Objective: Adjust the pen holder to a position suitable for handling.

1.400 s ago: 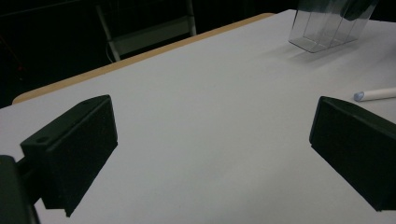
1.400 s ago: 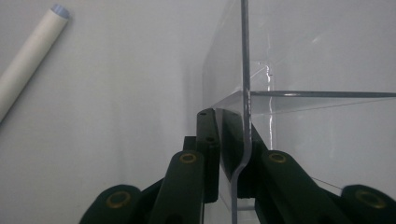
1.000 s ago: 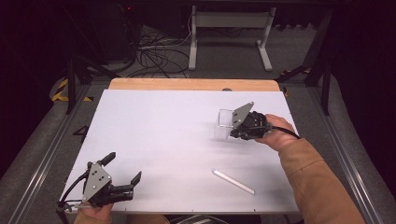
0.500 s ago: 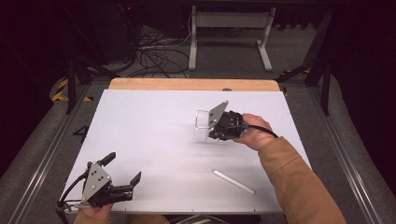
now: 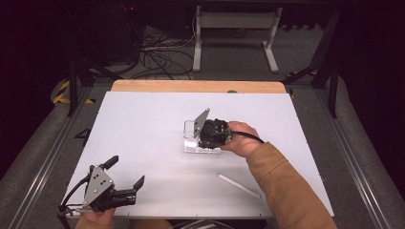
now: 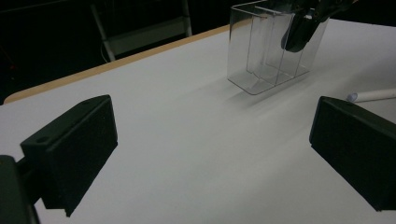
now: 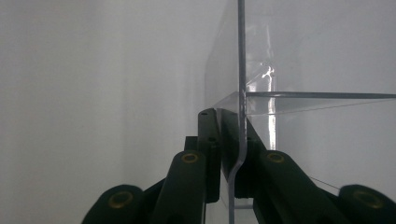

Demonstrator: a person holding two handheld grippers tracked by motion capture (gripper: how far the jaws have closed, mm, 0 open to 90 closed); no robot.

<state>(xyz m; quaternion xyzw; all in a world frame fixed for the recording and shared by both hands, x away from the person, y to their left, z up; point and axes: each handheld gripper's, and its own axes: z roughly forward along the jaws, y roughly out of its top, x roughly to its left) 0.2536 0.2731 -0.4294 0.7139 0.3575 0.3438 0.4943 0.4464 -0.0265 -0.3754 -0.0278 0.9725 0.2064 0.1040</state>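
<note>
A clear plastic box with dividers point(image 5: 192, 139) point(image 6: 261, 56) is at the middle of the white table point(image 5: 143, 114), low over it or on it; I cannot tell which. My right gripper point(image 5: 206, 135) point(image 7: 231, 135) is shut on one thin clear wall point(image 7: 241, 70) of that box, a jaw on each side of the wall. One of its black jaws shows through the box in the left gripper view point(image 6: 299, 32). My left gripper point(image 5: 126, 172) point(image 6: 210, 140) rests at the front left corner, open with nothing between its jaws.
A white stick point(image 5: 239, 185) point(image 6: 373, 95) lies on the table at the front right, near the person's right sleeve point(image 5: 286, 191). A wooden strip point(image 5: 191, 86) borders the table's far edge. Stands and cables sit on the dark floor beyond.
The right hand has carried the clear box leftward and a little nearer, from the right part of the table to its middle. The left gripper has stayed put.
</note>
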